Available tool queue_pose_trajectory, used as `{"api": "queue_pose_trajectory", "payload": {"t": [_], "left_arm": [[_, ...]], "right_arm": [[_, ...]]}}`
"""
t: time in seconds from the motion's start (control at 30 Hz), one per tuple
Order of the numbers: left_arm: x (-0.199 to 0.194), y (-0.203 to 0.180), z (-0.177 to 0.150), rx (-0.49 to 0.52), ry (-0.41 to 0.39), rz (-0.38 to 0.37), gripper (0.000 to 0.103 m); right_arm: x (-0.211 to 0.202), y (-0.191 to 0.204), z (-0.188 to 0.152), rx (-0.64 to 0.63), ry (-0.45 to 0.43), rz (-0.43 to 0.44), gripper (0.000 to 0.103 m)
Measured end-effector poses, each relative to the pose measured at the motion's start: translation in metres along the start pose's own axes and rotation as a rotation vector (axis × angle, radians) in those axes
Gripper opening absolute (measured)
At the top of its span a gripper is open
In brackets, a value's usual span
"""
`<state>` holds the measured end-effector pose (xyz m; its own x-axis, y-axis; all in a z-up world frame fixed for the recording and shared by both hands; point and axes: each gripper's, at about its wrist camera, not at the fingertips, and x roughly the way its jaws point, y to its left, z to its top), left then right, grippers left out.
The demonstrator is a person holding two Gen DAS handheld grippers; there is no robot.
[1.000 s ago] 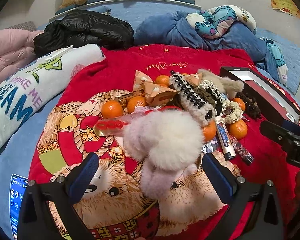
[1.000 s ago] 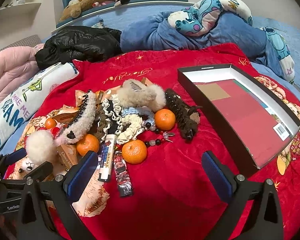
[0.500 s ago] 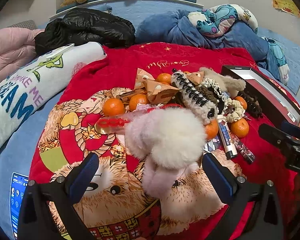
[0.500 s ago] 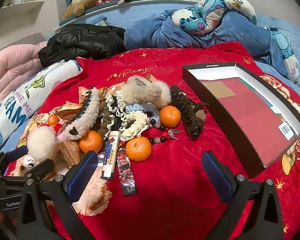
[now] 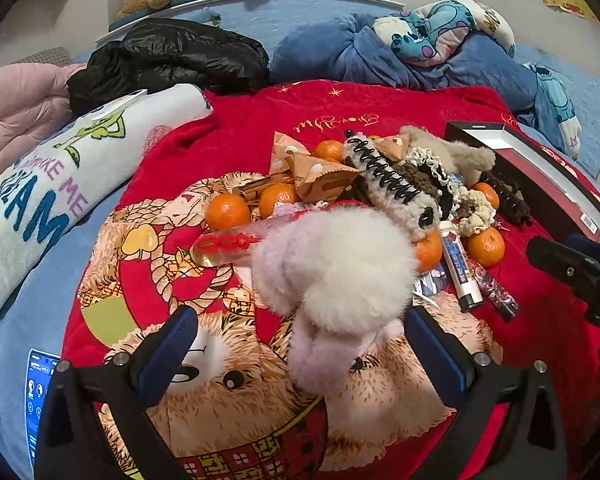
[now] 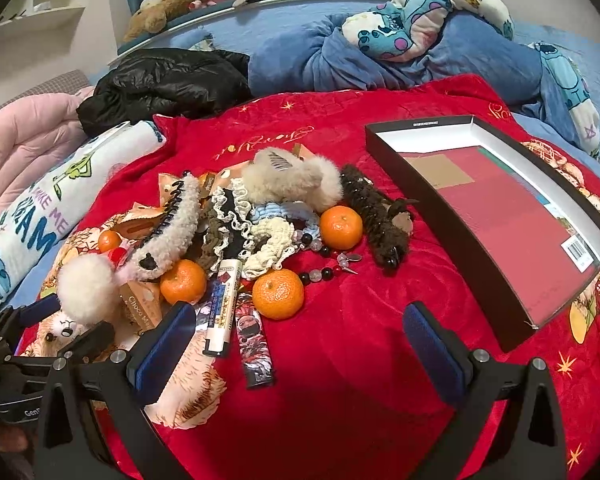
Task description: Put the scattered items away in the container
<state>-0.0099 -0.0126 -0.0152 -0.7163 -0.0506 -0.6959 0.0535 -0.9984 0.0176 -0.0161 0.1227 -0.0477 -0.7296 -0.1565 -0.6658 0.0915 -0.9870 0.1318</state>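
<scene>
**Two open hand-held grippers over a cluttered red blanket**

Left wrist view: the left hand-held gripper hangs released, jaws wide apart, with a fluffy white pom-pom between and just ahead of its pads, untouched. Beyond it, on the red blanket, lie mandarins, a fuzzy claw clip and a clear tube. The black box sits at far right.

Right wrist view: the right hand-held gripper is likewise released and holds nothing. Ahead lie a mandarin, a white tube, a patterned stick, a bead bracelet and a brown hair clip. The box, to the right, stands open with none of these items in it.
</scene>
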Motion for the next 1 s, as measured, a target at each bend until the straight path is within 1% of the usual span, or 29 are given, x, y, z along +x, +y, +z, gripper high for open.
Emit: {"api": "queue_pose_trajectory", "payload": {"t": [0.23, 0.43, 0.5, 0.6, 0.77, 1.0], "left_arm": [[0.0004, 0.0009, -0.0006, -0.007, 0.004, -0.004, 0.103], [0.0028, 0.0000, -0.0010, -0.003, 0.013, 0.005, 0.103], [0.0032, 0.0004, -0.0010, -0.008, 0.015, 0.006, 0.103], [0.0044, 0.0025, -0.0009, -0.020, 0.020, 0.009, 0.103], [0.0023, 0.0058, -0.0003, -0.036, 0.014, 0.002, 0.103], [0.0017, 0.0089, -0.0001, -0.050, 0.018, 0.000, 0.103]], "right_arm": [[-0.0016, -0.0002, 0.0007, 0.002, -0.001, -0.011, 0.103], [-0.0001, 0.0034, -0.0003, -0.008, 0.011, 0.000, 0.103], [-0.0019, 0.0054, 0.0000, -0.022, 0.001, 0.004, 0.103], [-0.0028, 0.0069, 0.0005, -0.047, -0.014, -0.030, 0.103], [-0.0044, -0.0022, 0.0031, 0.000, -0.031, -0.022, 0.103], [-0.0039, 0.0003, 0.0027, -0.029, -0.041, -0.034, 0.103]]}}
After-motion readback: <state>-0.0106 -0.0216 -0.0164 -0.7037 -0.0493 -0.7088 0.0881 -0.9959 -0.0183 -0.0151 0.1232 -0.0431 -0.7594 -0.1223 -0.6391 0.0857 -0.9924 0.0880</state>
